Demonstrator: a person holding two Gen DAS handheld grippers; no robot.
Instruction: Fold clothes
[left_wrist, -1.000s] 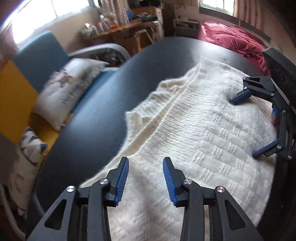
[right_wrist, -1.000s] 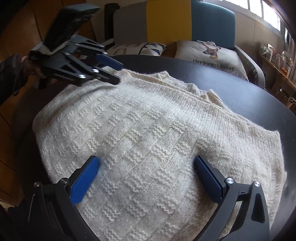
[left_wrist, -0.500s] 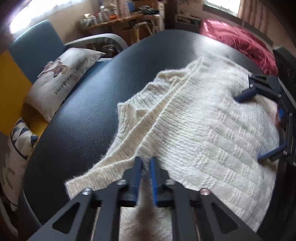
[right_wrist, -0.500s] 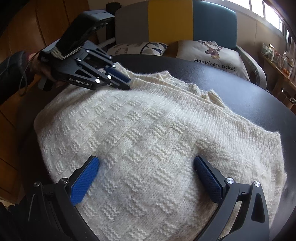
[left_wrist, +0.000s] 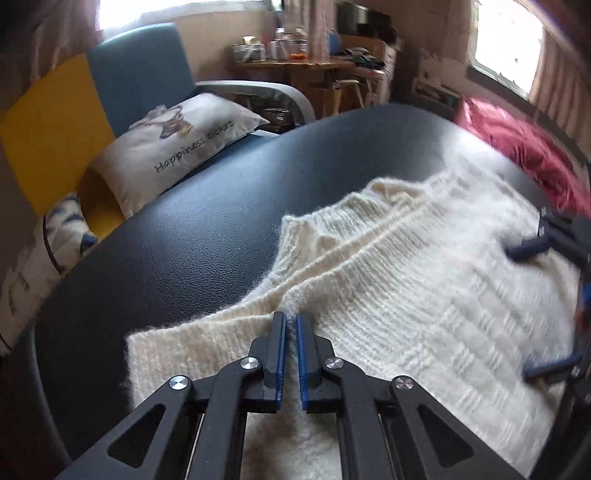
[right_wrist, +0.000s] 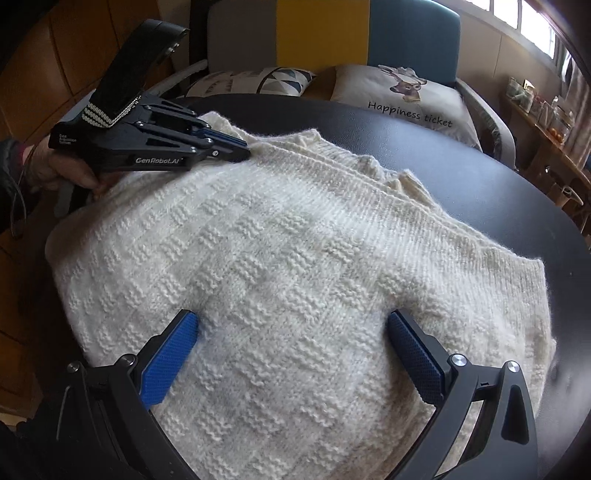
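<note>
A cream knitted sweater (right_wrist: 295, 280) lies spread over most of the round black worktop (left_wrist: 192, 243), its ribbed edge running along the side nearest the sofa. The left gripper (left_wrist: 290, 325) has its jaws pressed nearly together on a fold of the sweater at that ribbed edge, with a strip of knit pinched between the blue pads (left_wrist: 300, 354); in the right wrist view the same gripper (right_wrist: 242, 149) reaches in from the left, held by a hand (right_wrist: 55, 170) in a dark sleeve. The right gripper (right_wrist: 291, 325) hovers over the middle of the sweater with its jaws spread wide, holding nothing. Beyond the worktop stands a sofa with a yellow and blue back (right_wrist: 332, 33), on which rests a cushion (right_wrist: 410, 99) printed "Happiness ticket". A red blanket (left_wrist: 524, 155) lies past the far side of the worktop
</note>
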